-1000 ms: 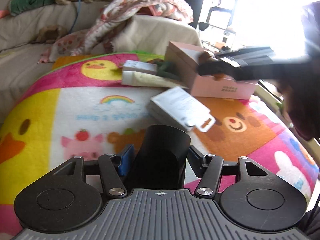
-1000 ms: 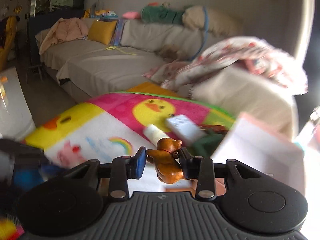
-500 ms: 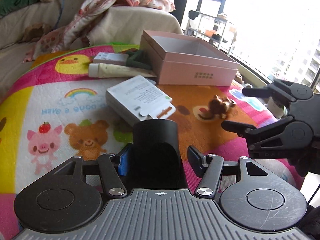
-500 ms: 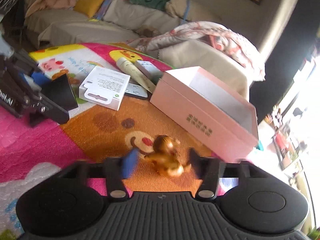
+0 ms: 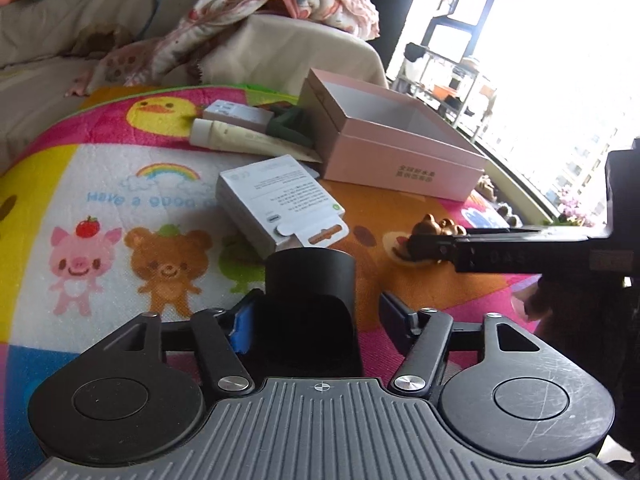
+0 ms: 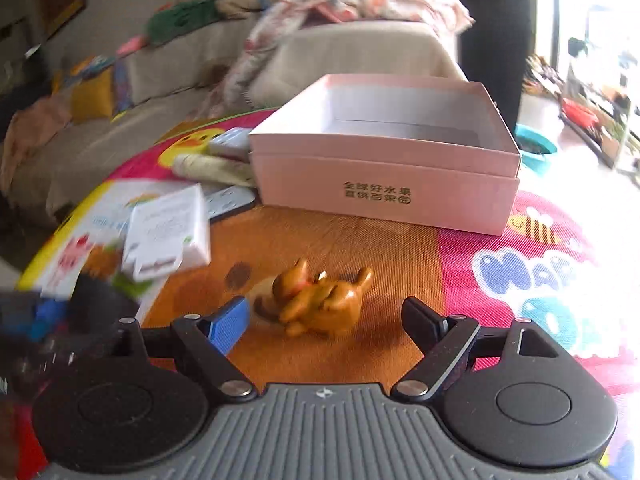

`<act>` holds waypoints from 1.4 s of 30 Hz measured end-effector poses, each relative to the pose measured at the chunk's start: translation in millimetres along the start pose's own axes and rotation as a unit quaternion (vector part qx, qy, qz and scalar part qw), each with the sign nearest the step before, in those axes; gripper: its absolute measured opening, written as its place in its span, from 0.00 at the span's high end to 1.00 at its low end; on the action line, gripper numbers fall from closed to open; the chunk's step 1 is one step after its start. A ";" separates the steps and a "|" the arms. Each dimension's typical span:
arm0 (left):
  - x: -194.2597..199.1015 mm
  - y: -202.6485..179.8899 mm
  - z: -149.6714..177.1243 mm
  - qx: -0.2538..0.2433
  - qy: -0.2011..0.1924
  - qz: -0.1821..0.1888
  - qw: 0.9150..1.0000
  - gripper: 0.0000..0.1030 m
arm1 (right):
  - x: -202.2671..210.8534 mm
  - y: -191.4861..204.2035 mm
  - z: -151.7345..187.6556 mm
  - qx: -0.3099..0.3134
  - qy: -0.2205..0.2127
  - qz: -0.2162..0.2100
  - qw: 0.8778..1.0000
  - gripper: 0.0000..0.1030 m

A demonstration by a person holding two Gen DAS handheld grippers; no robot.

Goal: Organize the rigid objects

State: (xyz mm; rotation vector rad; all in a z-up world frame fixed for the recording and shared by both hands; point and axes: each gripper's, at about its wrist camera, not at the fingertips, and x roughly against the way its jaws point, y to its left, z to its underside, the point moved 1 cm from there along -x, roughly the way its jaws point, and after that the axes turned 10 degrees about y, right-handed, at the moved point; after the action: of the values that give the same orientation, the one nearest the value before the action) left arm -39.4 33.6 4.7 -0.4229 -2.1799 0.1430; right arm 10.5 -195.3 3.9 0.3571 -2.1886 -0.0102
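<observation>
A small brown bear figurine [image 6: 320, 300] lies on its side on the colourful mat, between the spread fingers of my open right gripper [image 6: 328, 316]; it also shows in the left wrist view [image 5: 424, 240], partly behind the right gripper's finger. An open, empty pink box [image 6: 384, 160] stands just beyond it, also seen in the left wrist view [image 5: 396, 144]. My left gripper [image 5: 312, 316] holds a black cylindrical cup [image 5: 310, 300] between its fingers; the left pad touches it, a gap shows on the right. A white carton [image 5: 276, 204] lies ahead of it.
A cream tube [image 5: 240, 138], a small white box [image 5: 236, 114] and a dark green item [image 5: 292, 124] lie left of the pink box. A grey remote [image 6: 228, 200] pokes out by the carton. A sofa with blankets [image 5: 280, 0] stands behind the mat.
My right gripper carried the bear figurine down to the mat in front of the pink box, opened and let it go. The left gripper kept holding the black cup.
</observation>
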 end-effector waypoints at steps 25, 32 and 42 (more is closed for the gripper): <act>-26.0 -81.8 -271.5 -0.134 -0.131 0.094 0.978 0.50 | 94.0 -41.1 -145.2 0.063 -0.194 0.106 0.973 0.44; -96.5 -62.4 -291.6 -0.094 -0.071 0.075 0.990 0.50 | 31.4 -62.4 -165.8 0.040 -0.126 0.109 0.985 0.44; -143.8 -25.8 -286.5 -0.036 -0.039 0.066 0.996 0.50 | -30.6 -65.9 -170.2 0.036 -0.081 0.103 0.991 0.27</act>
State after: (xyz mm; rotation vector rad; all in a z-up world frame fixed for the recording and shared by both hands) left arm 261.7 -55.1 74.7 -0.6127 -2.2376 0.1564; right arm 178.5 -230.0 73.4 0.1741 -2.3827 0.1599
